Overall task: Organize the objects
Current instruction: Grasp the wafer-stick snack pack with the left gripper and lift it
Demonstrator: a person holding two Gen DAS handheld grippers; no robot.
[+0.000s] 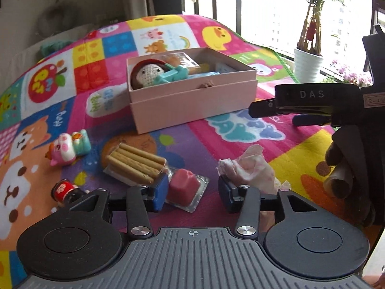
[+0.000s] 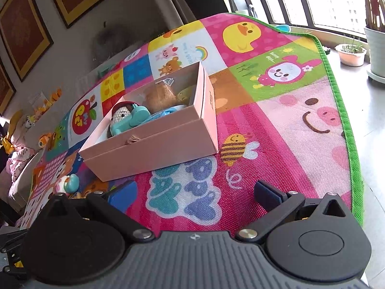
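Pink jelly cup (image 1: 186,189) half-hidden behind my left tongs (image 1: 192,192), parted, empty; my right tongs (image 2: 199,195) hang released near the box (image 2: 154,144).

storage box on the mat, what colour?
Pale pink box, plain cardboard; clearest in the left wrist view.

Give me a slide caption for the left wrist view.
Open left gripper over a pink jelly cup on the colourful play mat, pink cardboard box beyond.

Bright daylight from overexposed windows (image 1: 269,7) upper right; fisheye edges bend, focus mostly sharp, shadows soft.
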